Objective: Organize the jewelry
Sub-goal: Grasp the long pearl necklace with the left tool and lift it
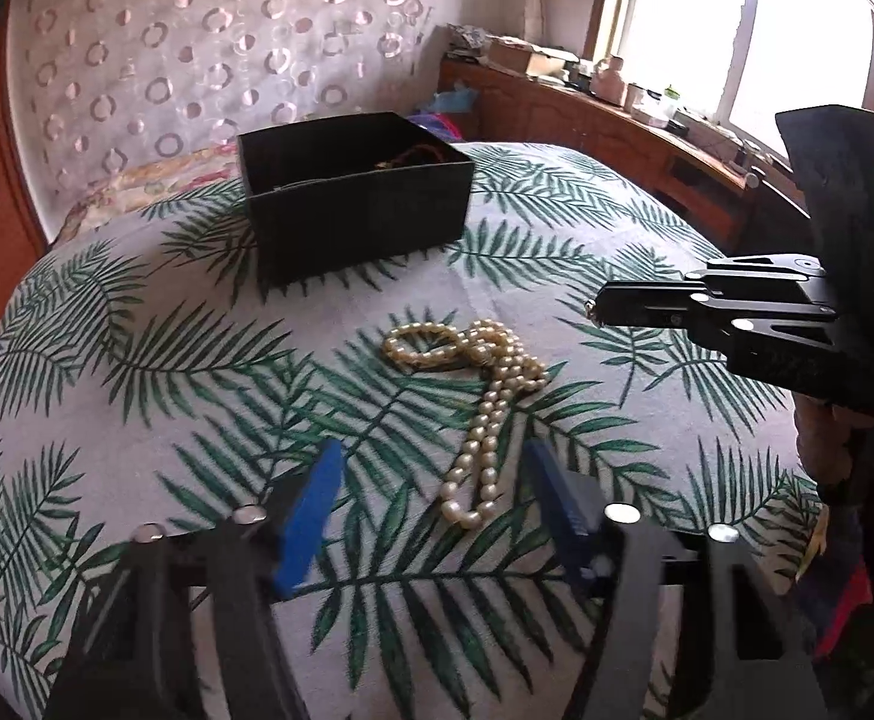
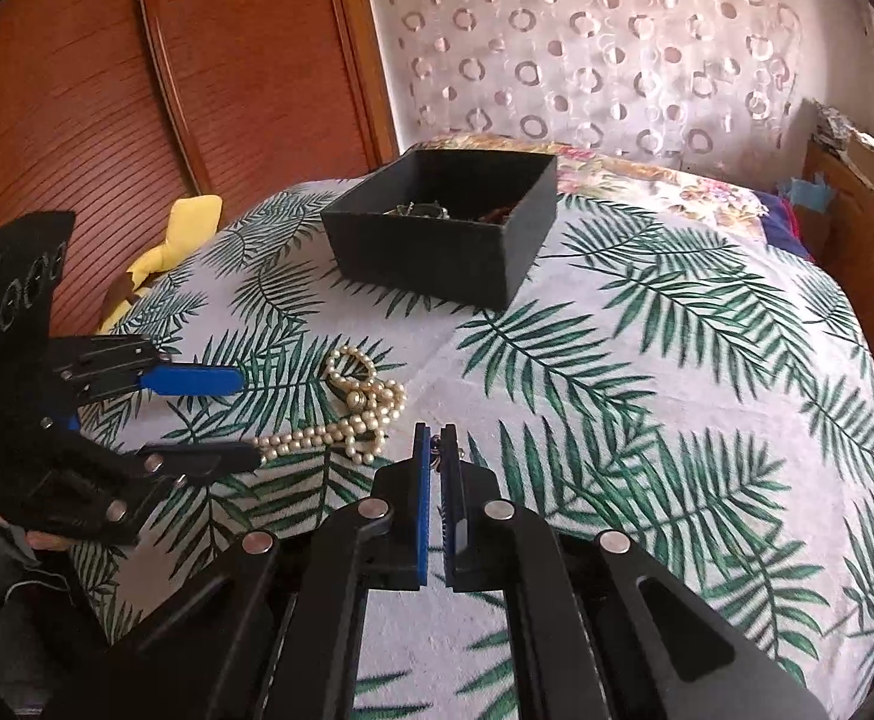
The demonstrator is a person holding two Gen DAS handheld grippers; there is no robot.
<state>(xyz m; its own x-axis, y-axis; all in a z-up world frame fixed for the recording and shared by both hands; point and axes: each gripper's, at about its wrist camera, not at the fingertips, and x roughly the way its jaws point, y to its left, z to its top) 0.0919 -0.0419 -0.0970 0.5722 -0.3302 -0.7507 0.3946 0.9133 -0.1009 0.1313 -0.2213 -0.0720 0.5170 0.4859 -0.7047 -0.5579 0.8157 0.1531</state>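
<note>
A pearl necklace lies bunched on the leaf-print bed cover, its doubled strand running toward my left gripper. The strand's end sits between the blue pads, which stand apart and do not press on it. From the right wrist view, the left gripper straddles the tail of the pearl necklace. My right gripper is shut on a small metal jewelry piece pinched at its tips, just right of the pearls. It also shows as the right gripper in the left wrist view. A black open box stands farther back with some jewelry inside.
The bed cover spreads wide to the right of the black box. A yellow soft toy lies at the bed's left edge by a wooden wardrobe. A cluttered wooden shelf runs under the window.
</note>
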